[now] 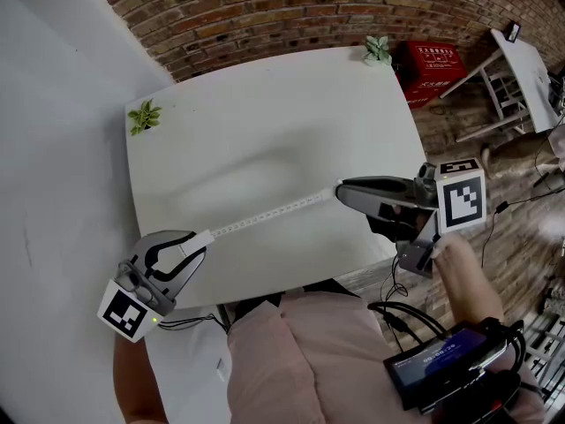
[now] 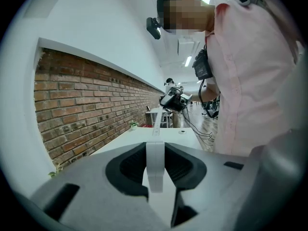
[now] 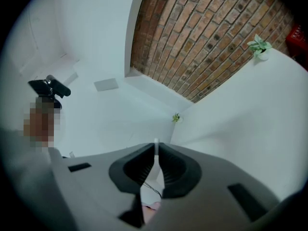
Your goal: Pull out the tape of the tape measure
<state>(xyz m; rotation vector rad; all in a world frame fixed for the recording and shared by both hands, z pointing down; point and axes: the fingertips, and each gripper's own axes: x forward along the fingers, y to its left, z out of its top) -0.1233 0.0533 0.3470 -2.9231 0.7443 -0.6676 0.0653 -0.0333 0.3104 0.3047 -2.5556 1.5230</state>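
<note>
Over the white table [image 1: 265, 122] a white tape [image 1: 274, 212] runs in a straight line between my two grippers. At the lower left, my left gripper [image 1: 196, 241] is shut on the tape measure's small white case [image 1: 204, 236]. The left gripper view shows that case [image 2: 155, 170] pinched between the dark pads, with the tape [image 2: 156, 125] leading away to the far right gripper [image 2: 174, 99]. My right gripper [image 1: 342, 193] at the right is shut on the tape's end. In the right gripper view the thin tape tip [image 3: 155, 144] stands between the closed pads.
Small potted plants stand at the table's left corner [image 1: 144, 116] and far corner [image 1: 377, 49]. A red crate [image 1: 430, 64] and a white stand [image 1: 521, 60] sit on the floor to the right, by the brick wall [image 1: 265, 7]. Cables and a device [image 1: 437, 365] hang at the person's waist.
</note>
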